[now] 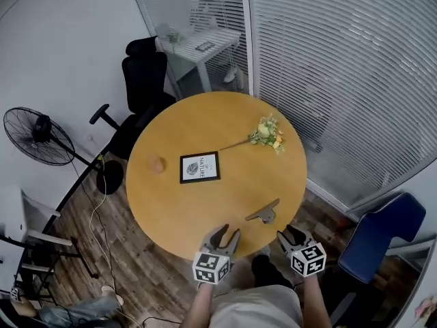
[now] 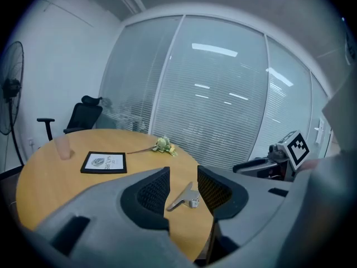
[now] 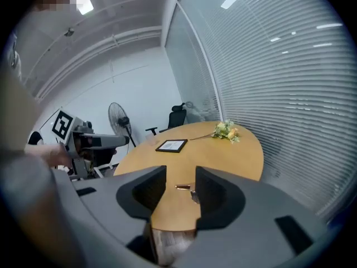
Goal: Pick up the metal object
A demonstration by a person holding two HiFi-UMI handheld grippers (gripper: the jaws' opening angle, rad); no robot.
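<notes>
The metal object (image 1: 263, 212), a grey flat handle with a small block under one end, lies near the front edge of the round wooden table (image 1: 225, 197). It shows between the jaws in the left gripper view (image 2: 184, 196) and in the right gripper view (image 3: 187, 190). My left gripper (image 1: 224, 235) hovers at the table's near edge, left of the object, open and empty. My right gripper (image 1: 291, 235) is held just off the edge, right of the object, also open and empty. Neither touches it.
A black-framed picture (image 1: 200, 167) lies mid-table, a flower sprig (image 1: 267, 134) at the far right, a small orange cup (image 1: 158, 164) at the left. Around the table stand a black office chair (image 1: 143, 80), a floor fan (image 1: 37, 136), a blue chair (image 1: 379, 234) and glass walls with blinds.
</notes>
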